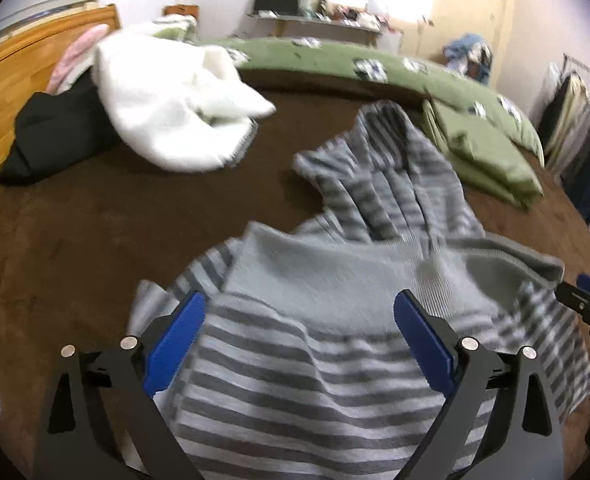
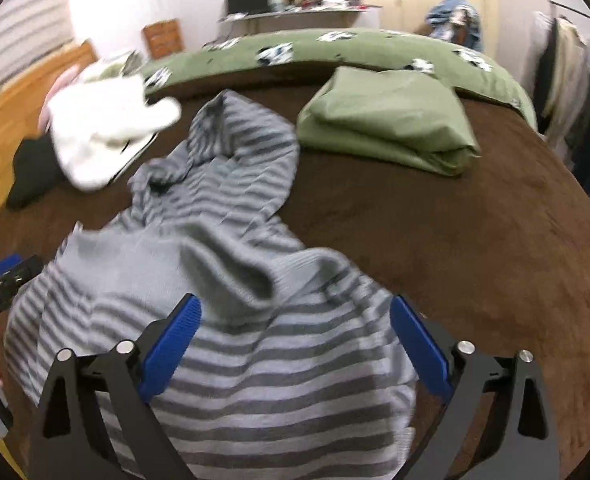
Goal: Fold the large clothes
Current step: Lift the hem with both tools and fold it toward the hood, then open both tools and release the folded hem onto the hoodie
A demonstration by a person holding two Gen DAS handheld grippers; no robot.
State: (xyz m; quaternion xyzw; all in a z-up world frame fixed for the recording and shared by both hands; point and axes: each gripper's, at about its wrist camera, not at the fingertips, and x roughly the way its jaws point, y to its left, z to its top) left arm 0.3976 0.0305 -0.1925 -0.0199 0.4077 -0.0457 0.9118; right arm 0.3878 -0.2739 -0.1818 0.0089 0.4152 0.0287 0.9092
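A grey striped hoodie lies rumpled on the brown bed cover, its lower part turned up so the plain grey lining shows. It also shows in the right wrist view. My left gripper is open, its blue pads on either side of the hoodie's near left part. My right gripper is open over the hoodie's near right part. The right gripper's tip shows at the right edge of the left wrist view. The left gripper's tip shows at the left edge of the right wrist view.
A folded green garment lies beyond on the right. A white fleece and a black garment lie at far left by the wooden headboard. A green duvet runs along the far edge. A clothes rack stands at right.
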